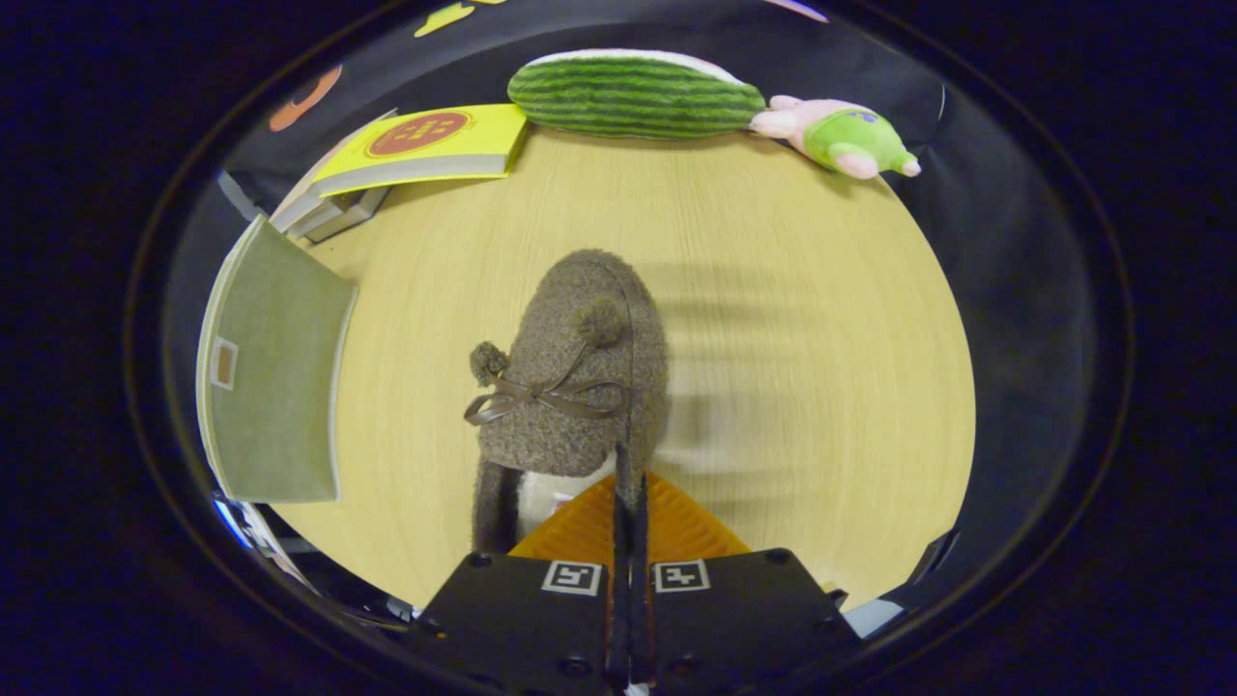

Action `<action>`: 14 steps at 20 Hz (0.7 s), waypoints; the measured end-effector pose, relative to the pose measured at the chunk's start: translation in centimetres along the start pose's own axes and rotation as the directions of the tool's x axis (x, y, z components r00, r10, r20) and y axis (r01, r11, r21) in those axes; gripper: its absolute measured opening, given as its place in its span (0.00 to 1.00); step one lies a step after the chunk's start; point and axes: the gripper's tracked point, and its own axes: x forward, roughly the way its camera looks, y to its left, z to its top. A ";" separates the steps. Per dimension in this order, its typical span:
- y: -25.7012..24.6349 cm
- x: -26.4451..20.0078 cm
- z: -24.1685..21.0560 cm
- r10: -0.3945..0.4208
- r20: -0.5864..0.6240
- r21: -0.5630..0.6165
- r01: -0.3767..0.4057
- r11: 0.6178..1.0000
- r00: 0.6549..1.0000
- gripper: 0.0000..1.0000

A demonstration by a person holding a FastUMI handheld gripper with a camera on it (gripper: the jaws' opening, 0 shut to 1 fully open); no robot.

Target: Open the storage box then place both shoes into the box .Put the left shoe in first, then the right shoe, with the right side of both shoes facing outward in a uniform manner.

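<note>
1. The gripper [628, 483] has its fingers pinched together on the rim of the fuzzy brown shoe [575, 377].
2. The shoe hangs mid-bench [792, 290]; open wood lies around it.
3. The watermelon plush [633, 94] lies on the far edge.

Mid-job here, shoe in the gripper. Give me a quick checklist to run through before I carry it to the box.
1. Grip: gripper fingers closed together on the collar edge of the fuzzy brown shoe: ok.
2. Shoe off the wooden table: cannot tell.
3. Which shoe, left or right: cannot tell.
4. Storage box open: cannot tell.
5. Clutter clearance: green book lies beside the shoe, apart from it; yellow book, watermelon plush and pink plush toy lie beyond: ok.
</note>
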 end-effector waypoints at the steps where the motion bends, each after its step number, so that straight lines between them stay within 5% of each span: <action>1: 0.4 -0.8 -0.4 0.010 -0.010 0.008 -0.010 1.000 1.000 0.06; 14: 10.8 -13.5 1.4 0.117 0.119 0.051 -0.124 0.991 0.986 0.06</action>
